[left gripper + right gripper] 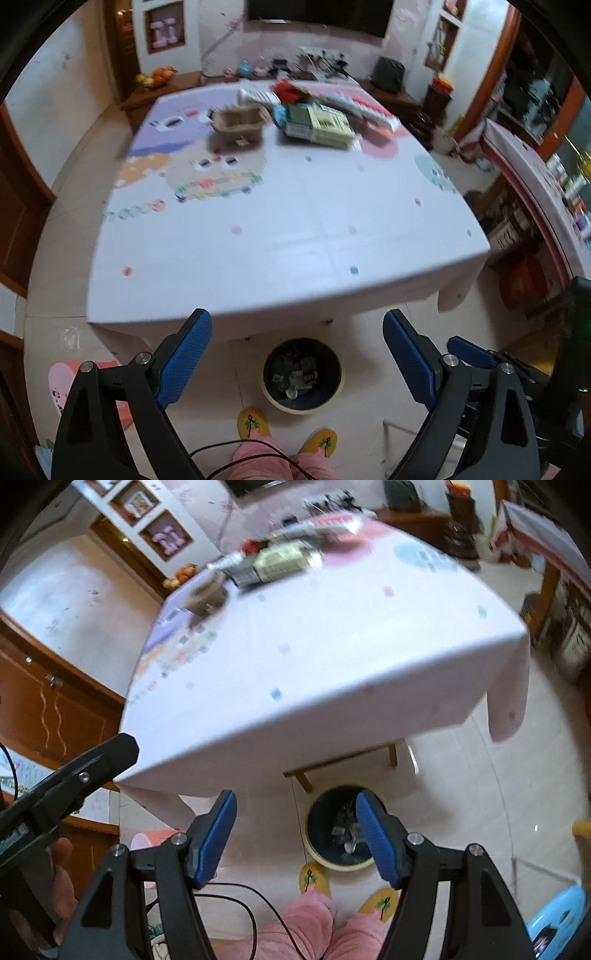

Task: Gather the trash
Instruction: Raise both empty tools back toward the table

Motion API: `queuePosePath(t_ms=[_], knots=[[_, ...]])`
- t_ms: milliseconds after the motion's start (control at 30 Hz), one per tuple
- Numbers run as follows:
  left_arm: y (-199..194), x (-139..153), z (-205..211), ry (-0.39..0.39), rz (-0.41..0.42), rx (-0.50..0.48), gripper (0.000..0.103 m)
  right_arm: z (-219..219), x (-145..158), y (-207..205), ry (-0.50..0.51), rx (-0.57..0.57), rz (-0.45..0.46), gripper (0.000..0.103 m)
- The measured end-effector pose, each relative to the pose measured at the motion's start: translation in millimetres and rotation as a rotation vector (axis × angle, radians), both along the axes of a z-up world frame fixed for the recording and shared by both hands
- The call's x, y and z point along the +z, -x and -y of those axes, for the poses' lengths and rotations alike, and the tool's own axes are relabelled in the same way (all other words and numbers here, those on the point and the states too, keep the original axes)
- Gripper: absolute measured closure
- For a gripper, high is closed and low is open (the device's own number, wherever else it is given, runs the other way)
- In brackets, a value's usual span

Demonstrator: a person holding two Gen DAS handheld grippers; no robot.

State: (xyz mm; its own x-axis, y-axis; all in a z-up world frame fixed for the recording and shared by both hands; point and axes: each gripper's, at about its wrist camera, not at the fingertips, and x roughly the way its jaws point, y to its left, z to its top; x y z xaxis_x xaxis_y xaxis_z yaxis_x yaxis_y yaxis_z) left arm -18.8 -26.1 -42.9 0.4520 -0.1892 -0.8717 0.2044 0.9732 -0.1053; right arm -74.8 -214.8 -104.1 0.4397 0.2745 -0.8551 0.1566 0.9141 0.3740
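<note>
A round bin (pixel 302 374) with a dark liner and trash inside stands on the floor under the table's near edge; it also shows in the right wrist view (pixel 332 830). My left gripper (pixel 297 332) is open and empty, held above the bin. My right gripper (pixel 295 812) is open and empty, just left of the bin. On the far side of the table lie a brown cardboard tray (pixel 238 120), a green and cream box (pixel 319 125), a red wrapper (pixel 288 92) and long white packs (pixel 369 107). The box also shows in the right wrist view (pixel 280 563).
The table (pixel 288 229) wears a white cloth with coloured dots. My feet in yellow slippers (pixel 253 422) stand by the bin. A wooden stool (pixel 343 760) sits under the table. A blue stool (pixel 557 912) is at right, cabinets (pixel 44 701) at left.
</note>
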Motion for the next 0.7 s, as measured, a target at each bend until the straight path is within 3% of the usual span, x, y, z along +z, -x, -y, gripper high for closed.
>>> queuePosePath(t_ms=[367, 700], knots=[[-4, 73, -12, -0.022, 0.148, 0.098, 0.01, -15, 67, -30, 0.044, 0.156, 0.143, 0.036], [-43, 85, -29, -0.011, 0.157, 0.122, 0.01, -18, 86, -80, 0.097, 0.157, 0.198, 0.036]])
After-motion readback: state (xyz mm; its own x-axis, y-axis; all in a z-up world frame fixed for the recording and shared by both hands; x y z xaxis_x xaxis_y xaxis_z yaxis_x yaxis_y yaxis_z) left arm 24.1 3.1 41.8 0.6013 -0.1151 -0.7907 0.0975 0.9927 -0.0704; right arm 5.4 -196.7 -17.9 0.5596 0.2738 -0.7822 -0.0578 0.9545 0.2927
